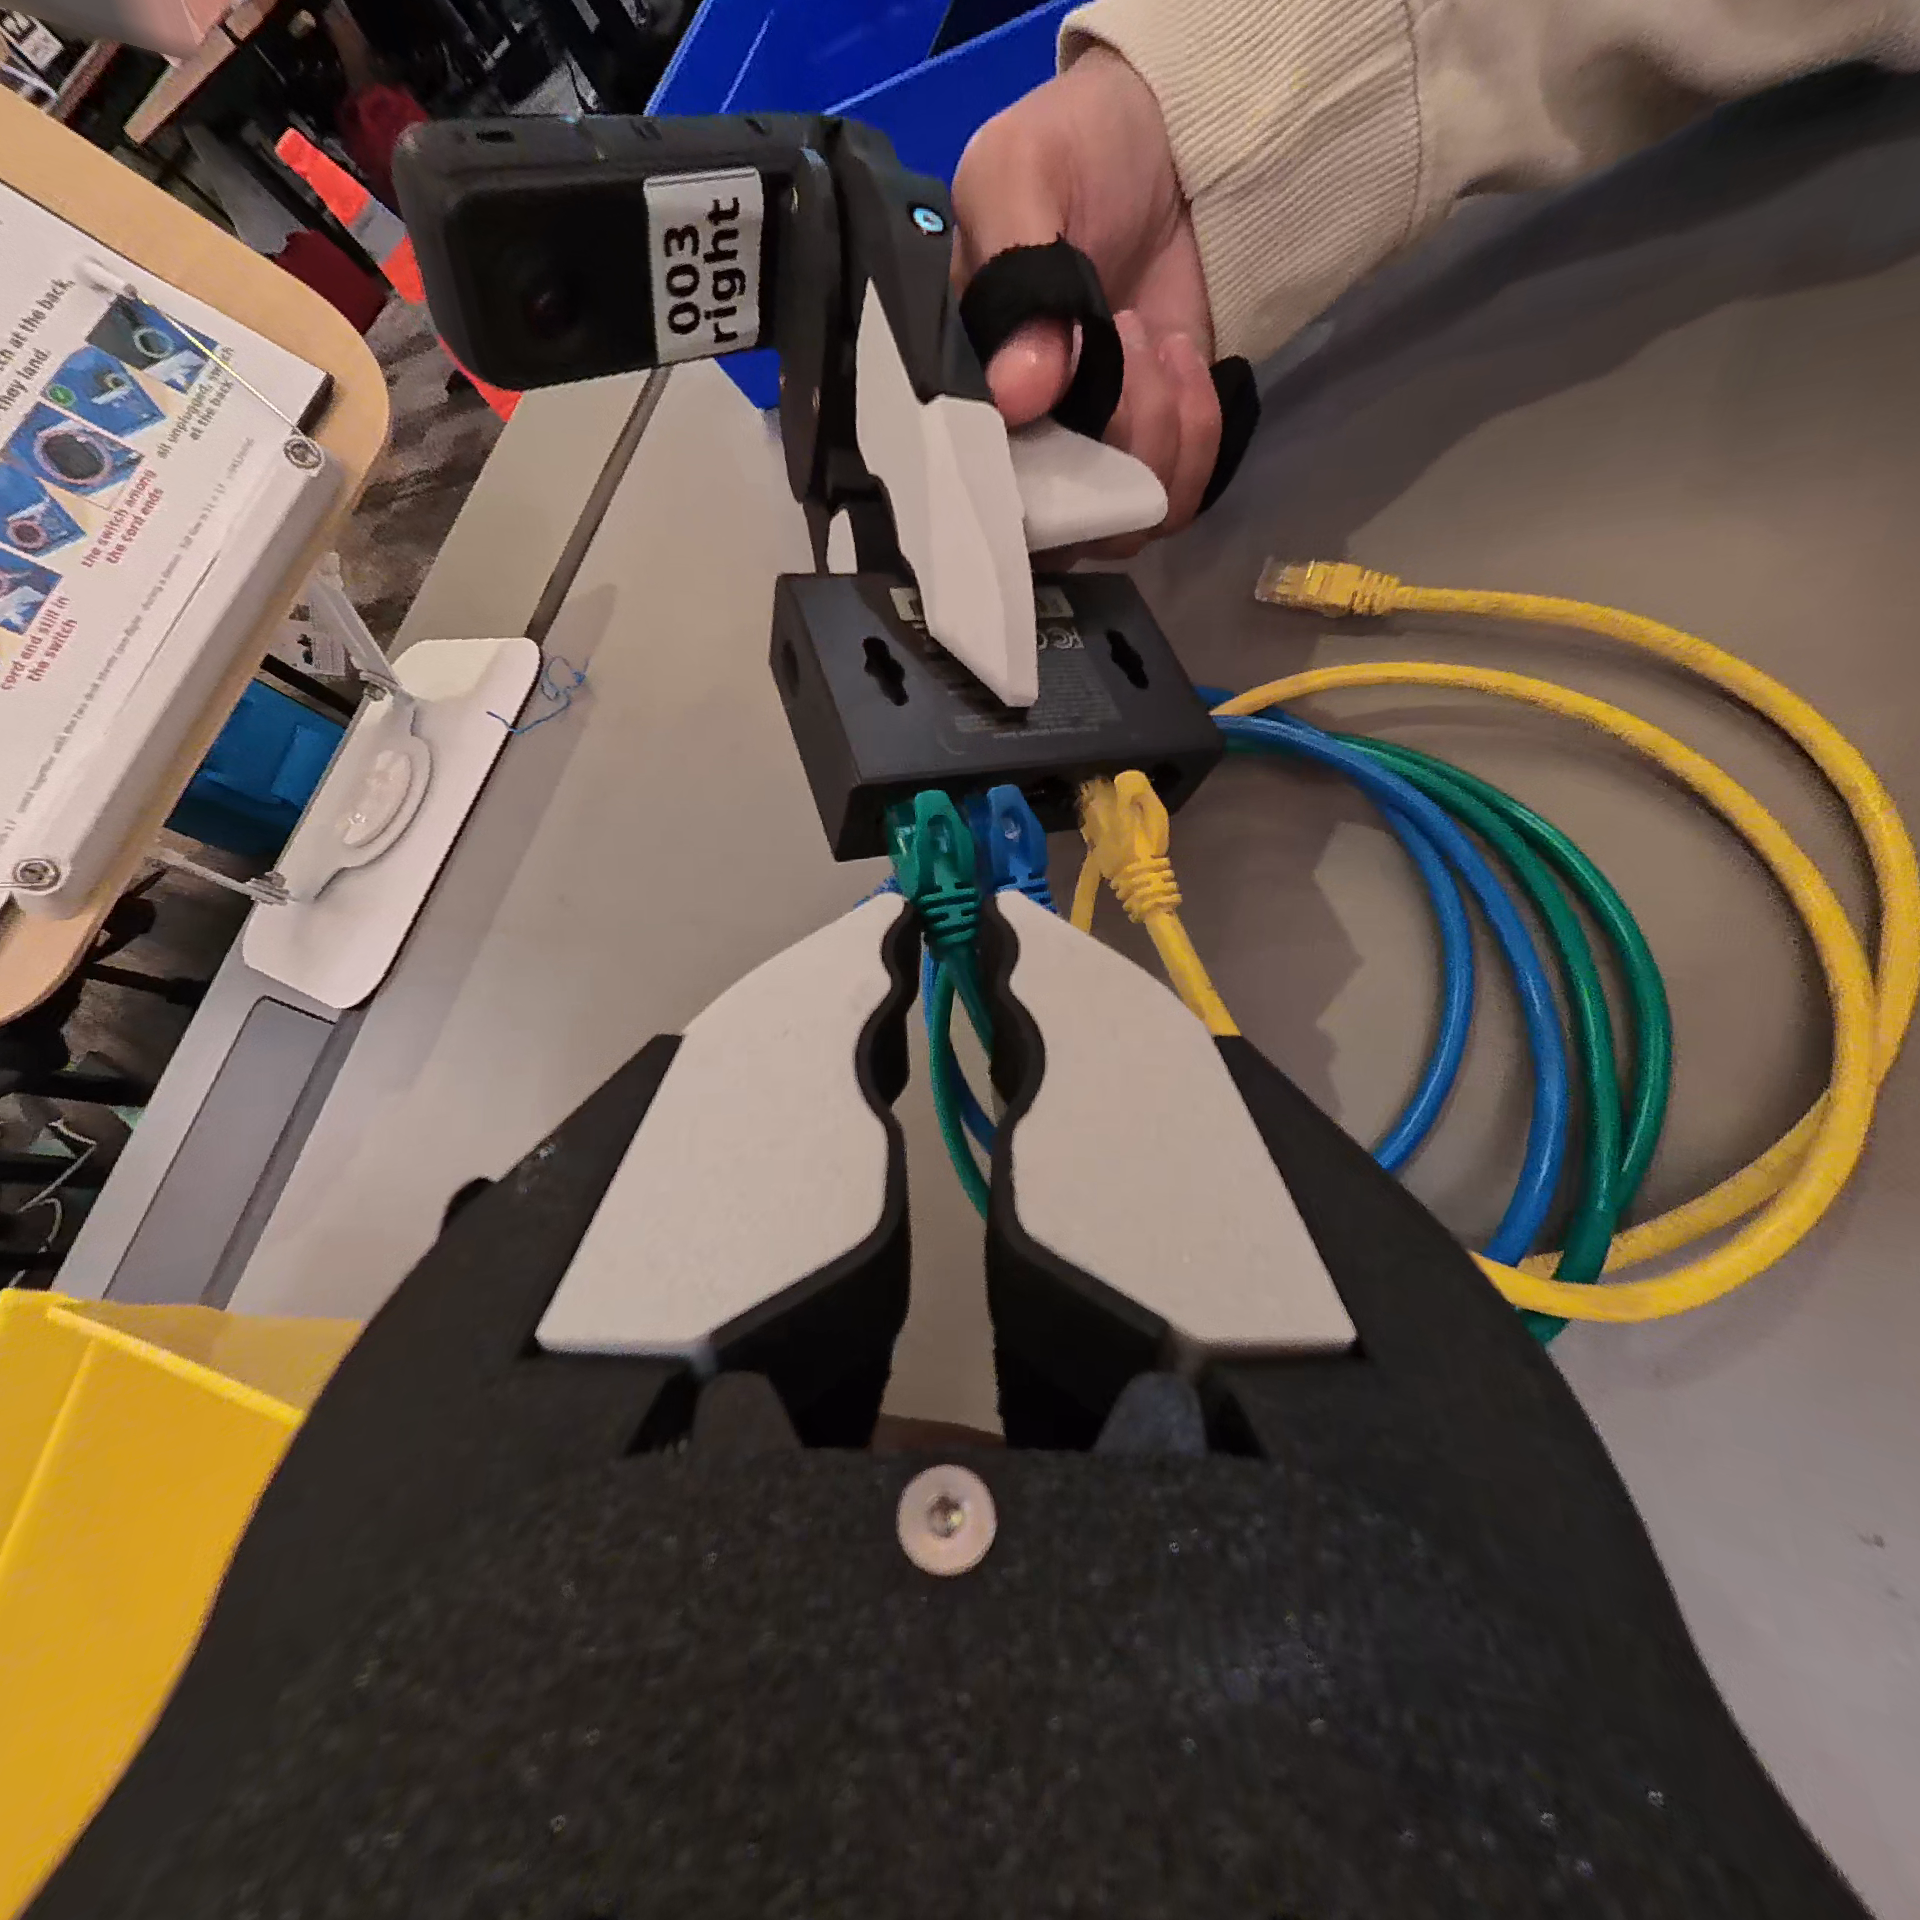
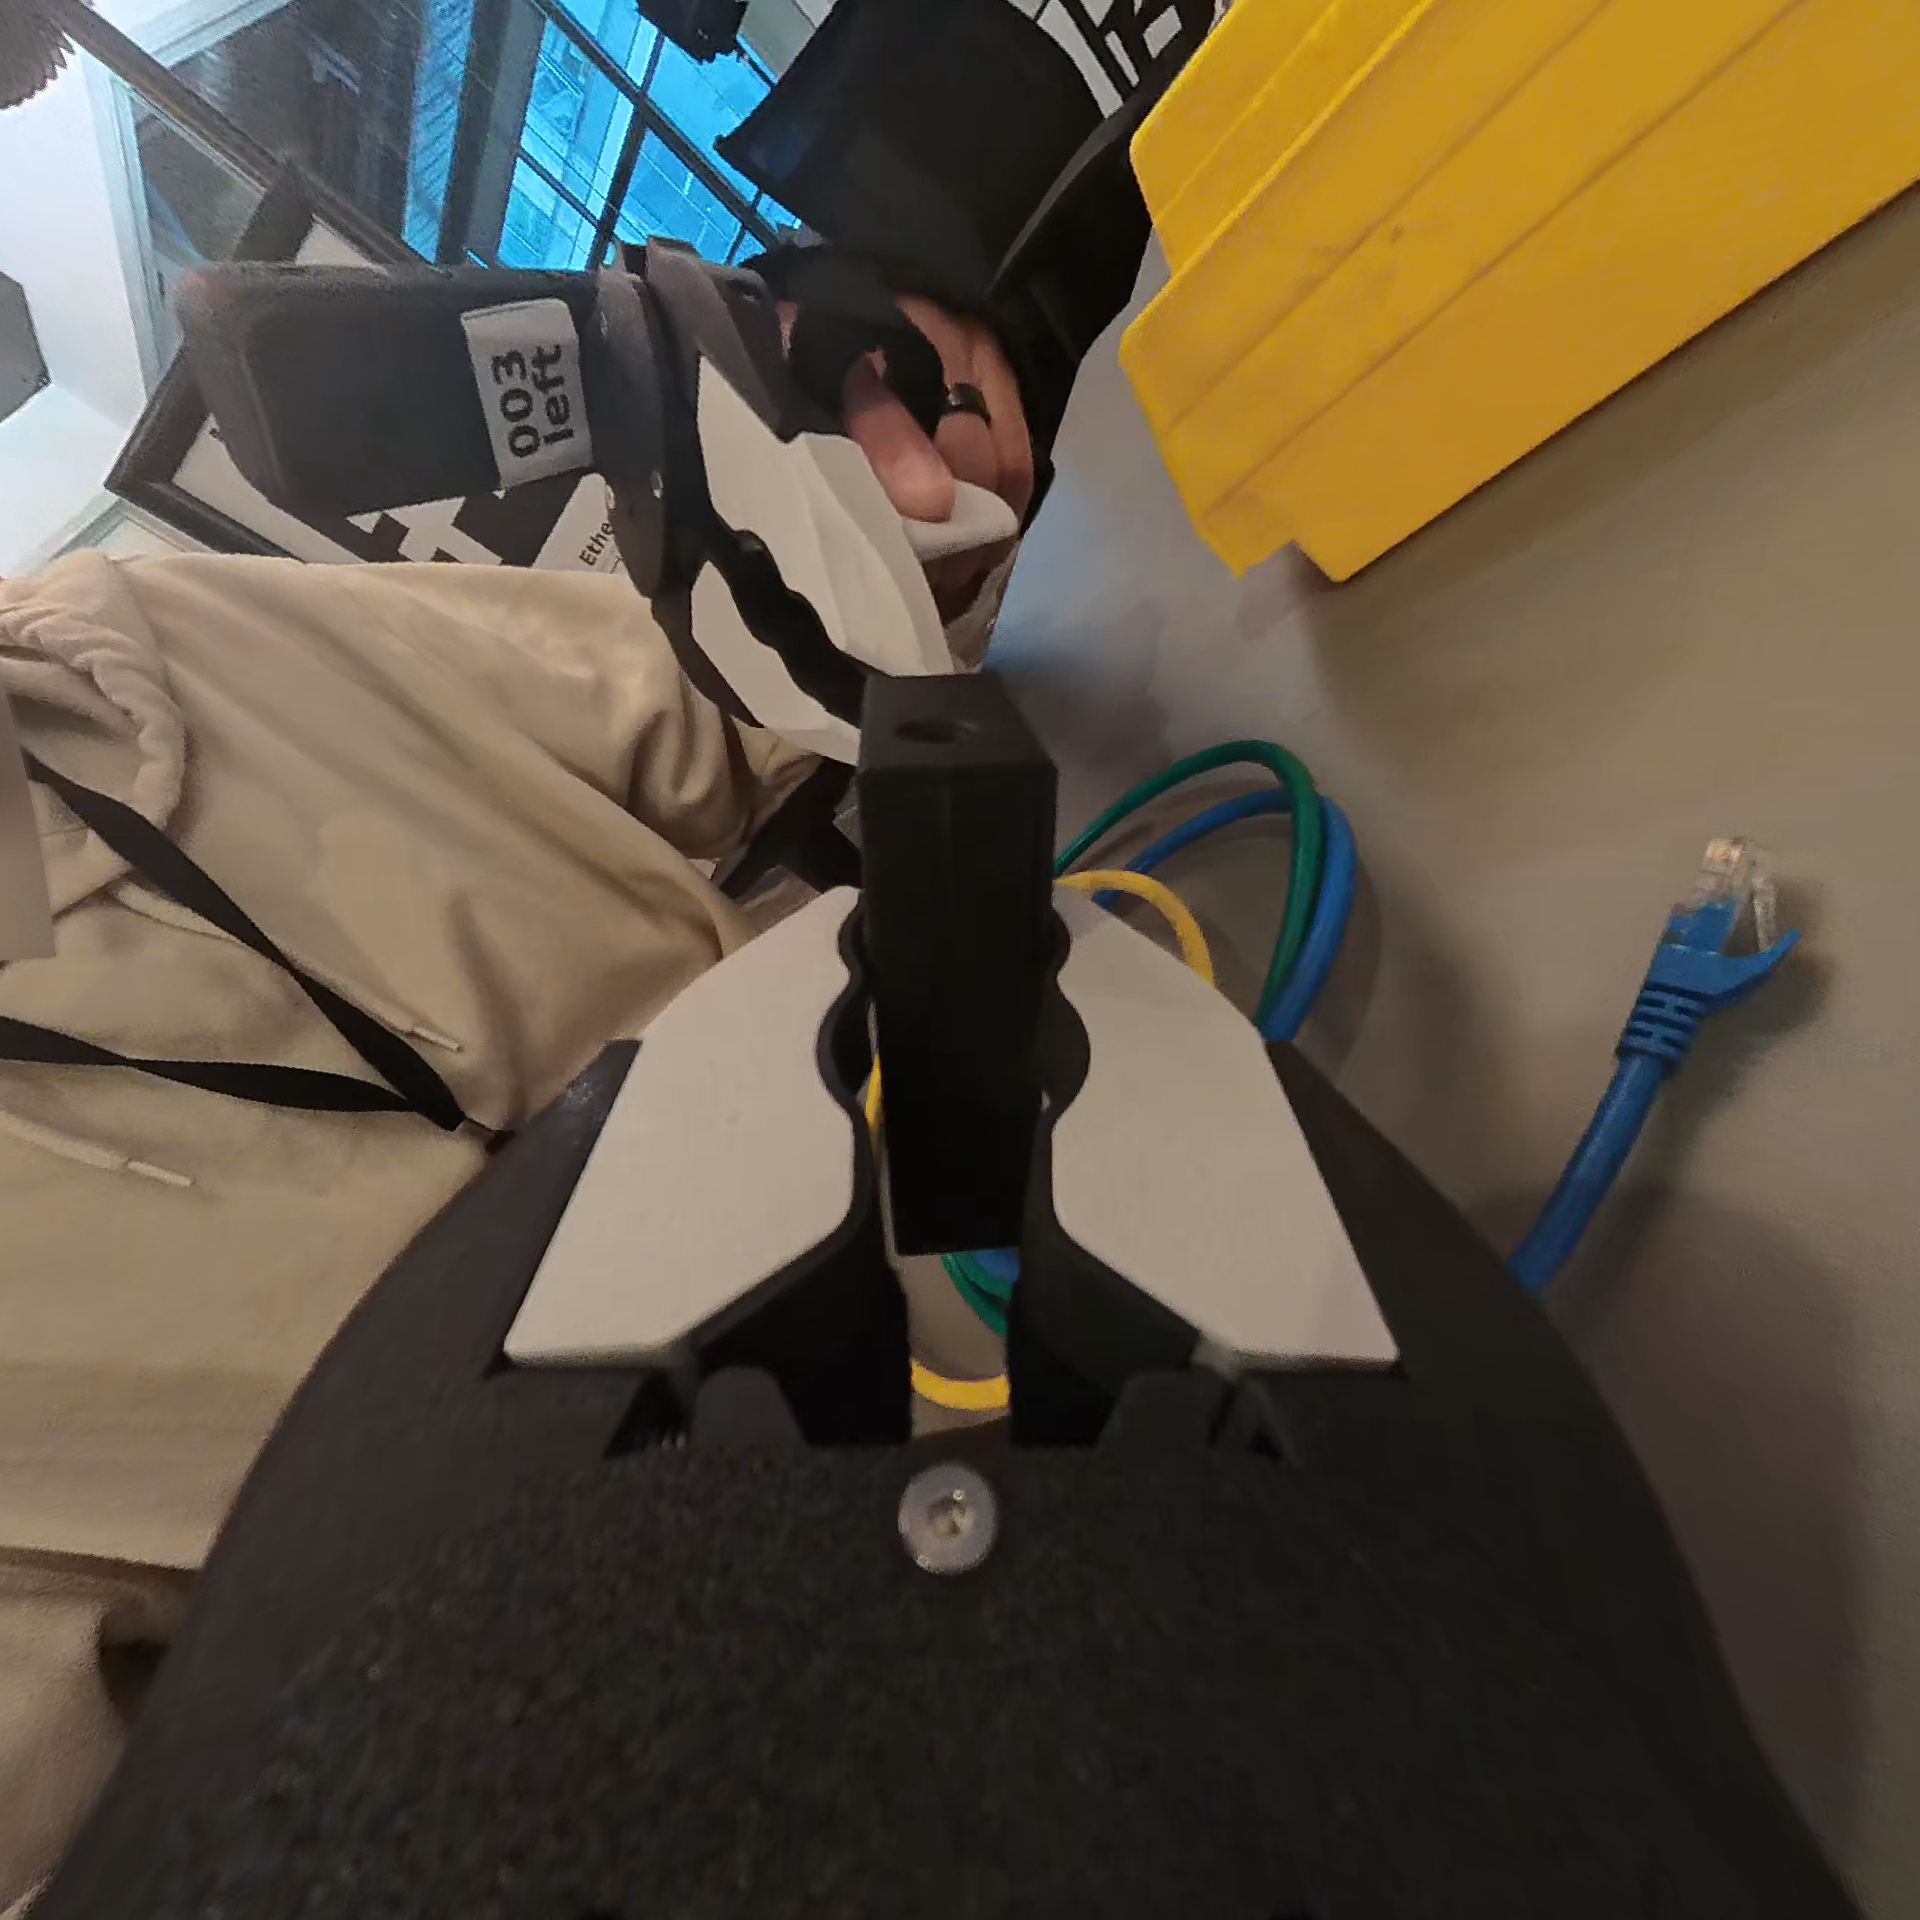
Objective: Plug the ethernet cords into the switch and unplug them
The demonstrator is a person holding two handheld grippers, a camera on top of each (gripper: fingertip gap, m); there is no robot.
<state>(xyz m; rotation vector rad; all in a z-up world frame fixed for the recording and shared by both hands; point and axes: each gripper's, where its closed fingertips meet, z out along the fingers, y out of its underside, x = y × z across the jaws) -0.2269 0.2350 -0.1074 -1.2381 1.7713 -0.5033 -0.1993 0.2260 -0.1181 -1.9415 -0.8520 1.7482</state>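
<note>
Left gripper (image 1: 948, 914) clamped on green cord (image 1: 940, 883); right gripper (image 2: 956, 935) clamped on switch (image 2: 951, 935). Grey table (image 1: 1558, 468), yellow bin (image 2: 1455, 260), blue bin (image 1: 831, 62) behind.

Three ethernet cords are sitting plugged into the one black switch (image 1: 987, 707): one green (image 1: 940, 862), one blue (image 1: 1013, 836), one yellow (image 1: 1132, 842). Two loose plugs are lying beside the switch, one yellow (image 1: 1314, 587) and one blue (image 2: 1704, 935). Two grippers are showing, plus one yellow bin (image 2: 1455, 260).
</note>
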